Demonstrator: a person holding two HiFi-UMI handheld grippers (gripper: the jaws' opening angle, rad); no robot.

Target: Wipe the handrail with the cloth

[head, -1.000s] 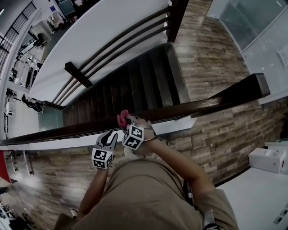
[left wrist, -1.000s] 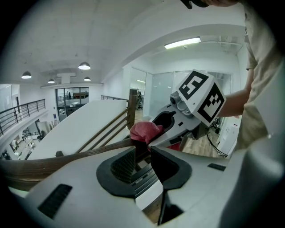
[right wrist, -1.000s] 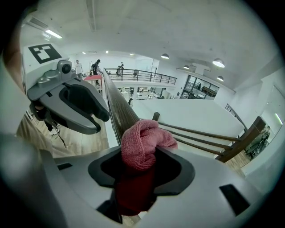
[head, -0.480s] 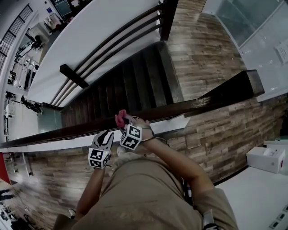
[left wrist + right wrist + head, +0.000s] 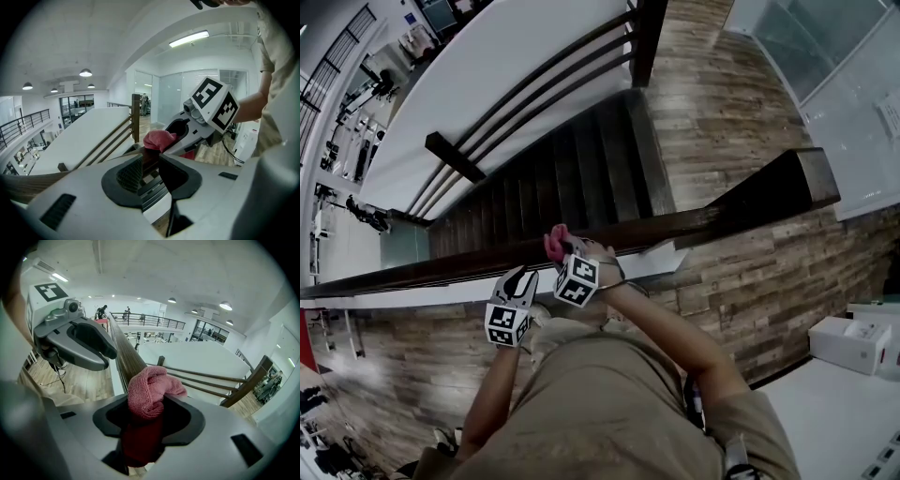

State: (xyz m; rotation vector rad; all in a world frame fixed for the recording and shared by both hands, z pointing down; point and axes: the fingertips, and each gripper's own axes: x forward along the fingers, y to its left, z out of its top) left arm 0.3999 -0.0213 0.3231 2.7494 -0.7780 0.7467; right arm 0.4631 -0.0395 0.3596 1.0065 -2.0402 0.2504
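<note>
The right gripper is pinching the pink cloth on the dark handrail, sliding it nearer the right end, so more rail is getting wiped. The left gripper is following, jaws slightly apart, empty.

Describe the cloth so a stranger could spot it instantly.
Find the dark wooden handrail running across in front of the staircase. Where the right gripper meets that rail, a bunched pink cloth is pinched in its jaws. It alone is soft and pink; the rail beside it is hard, dark wood.
</note>
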